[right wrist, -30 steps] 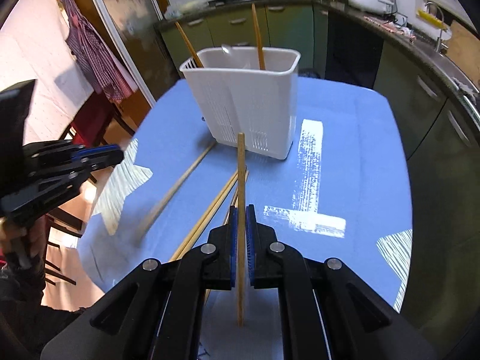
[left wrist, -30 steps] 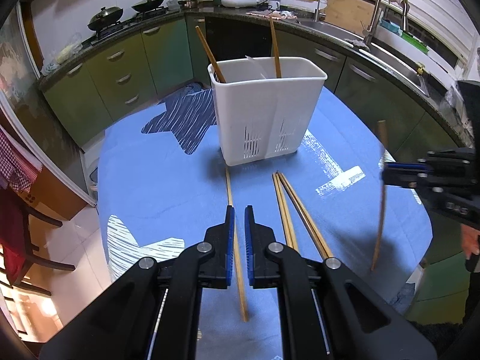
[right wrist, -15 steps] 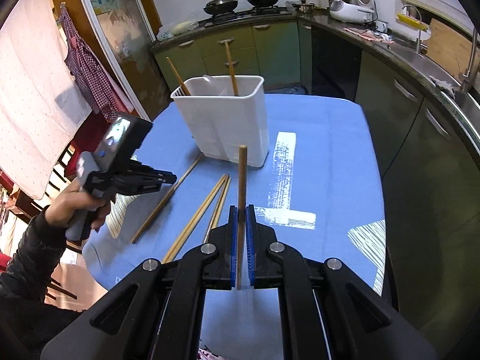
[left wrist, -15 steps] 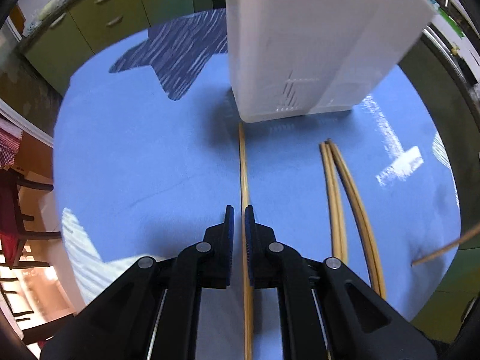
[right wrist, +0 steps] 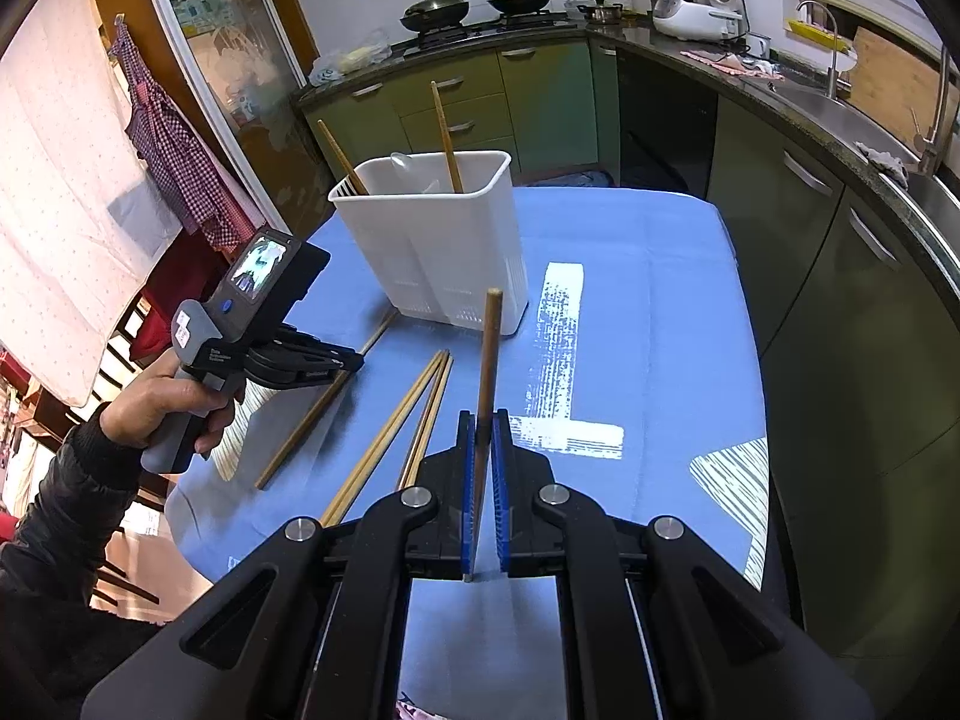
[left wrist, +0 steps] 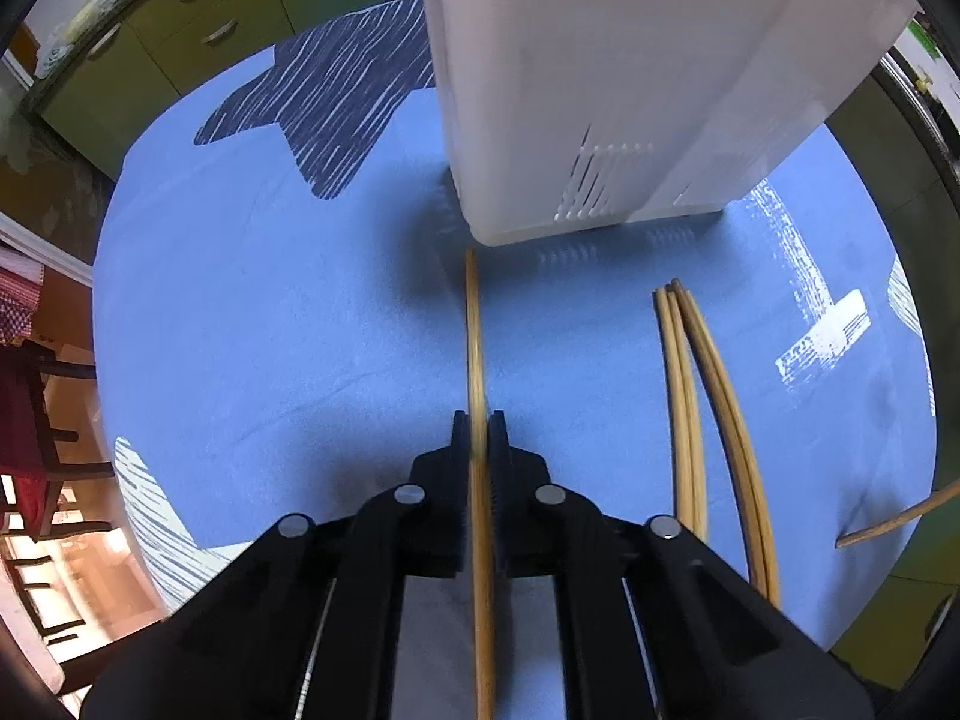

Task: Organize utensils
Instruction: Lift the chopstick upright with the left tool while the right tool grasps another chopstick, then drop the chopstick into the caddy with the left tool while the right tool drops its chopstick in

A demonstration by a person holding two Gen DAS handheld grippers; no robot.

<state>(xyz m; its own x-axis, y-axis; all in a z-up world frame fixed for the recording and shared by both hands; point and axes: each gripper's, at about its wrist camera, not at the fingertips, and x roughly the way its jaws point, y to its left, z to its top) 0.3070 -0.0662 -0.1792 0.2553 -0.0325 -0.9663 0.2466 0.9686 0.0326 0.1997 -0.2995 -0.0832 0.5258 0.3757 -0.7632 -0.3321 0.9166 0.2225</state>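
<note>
No lettering is legible anywhere (the left tool's handle print blurs).

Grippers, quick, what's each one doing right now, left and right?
Left gripper: shut on the lone chopstick lying on the blue tablecloth.
Right gripper: shut on a raised chopstick.

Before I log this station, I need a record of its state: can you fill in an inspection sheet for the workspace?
Surface: table under a blue patterned cloth.
Job's things: white utensil holder holding two chopsticks; loose chopsticks lying on the cloth beside it.
Clutter: nothing seen.
Grippers: left gripper shut on a single chopstick lying on the cloth; right gripper shut on a dark-tipped chopstick, raised.
Cables: nothing seen.
Surroundings: green cabinets, pans on the stove, sink, hanging checked cloth.
</note>
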